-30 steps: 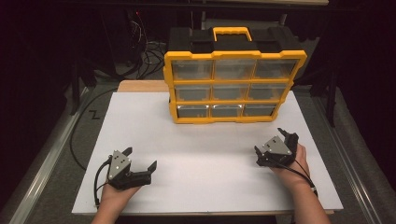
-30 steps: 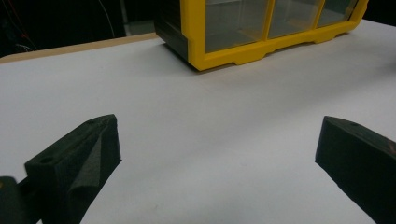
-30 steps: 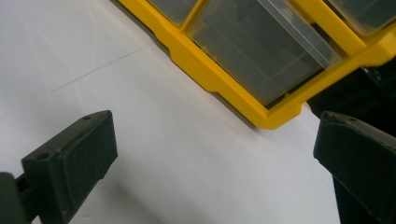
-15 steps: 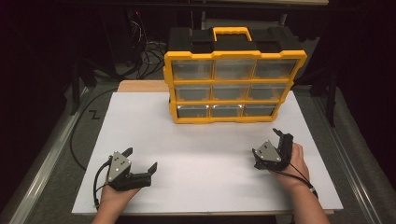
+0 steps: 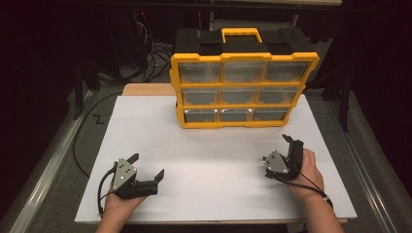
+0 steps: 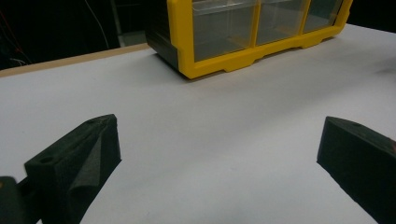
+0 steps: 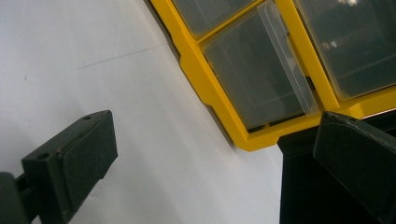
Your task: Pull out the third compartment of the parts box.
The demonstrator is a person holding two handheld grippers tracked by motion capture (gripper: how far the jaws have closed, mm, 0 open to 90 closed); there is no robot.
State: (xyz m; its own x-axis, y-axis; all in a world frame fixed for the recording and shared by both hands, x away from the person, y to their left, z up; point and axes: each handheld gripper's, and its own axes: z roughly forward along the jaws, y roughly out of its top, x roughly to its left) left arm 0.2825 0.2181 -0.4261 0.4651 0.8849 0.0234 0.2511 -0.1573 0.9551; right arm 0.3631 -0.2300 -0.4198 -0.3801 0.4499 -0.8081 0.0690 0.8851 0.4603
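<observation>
1. A yellow-and-black drawer organizer (image 5: 244,85) stands upright at the twelve o'clock end of the white board (image 5: 214,165), its nine clear drawers facing the person. It sits well apart from both grippers.

2. The left gripper (image 5: 145,167) rests low on the board at about seven o'clock, jaws wide apart and holding nothing. In the left gripper view its two black pads frame bare board, with the organizer's bottom row (image 6: 261,32) farther off.

3. The right gripper (image 5: 292,145) is at about four o'clock, tipped on its side with jaws apart and empty. In the right gripper view it points at the bottom right drawer (image 7: 261,70), whose clear front lip (image 7: 285,56) stands out from the frame.

4. My guess is the organizer is hard plastic: stiff, fairly light if the drawers are as empty as they look, and smooth enough to slip between foam pads.

5. For one drawer, the protruding lip looks the sensible place to pinch. The clear plastic seems thin, so a gentle squeeze and a straight pull would suit it.

6. The case may slide on the smooth board when a drawer is tugged, so the other gripper bracing the yellow frame (image 5: 177,92) seems wise.

7. To lift the whole unit, the yellow handle (image 5: 240,34) on top is the obvious hold.
</observation>
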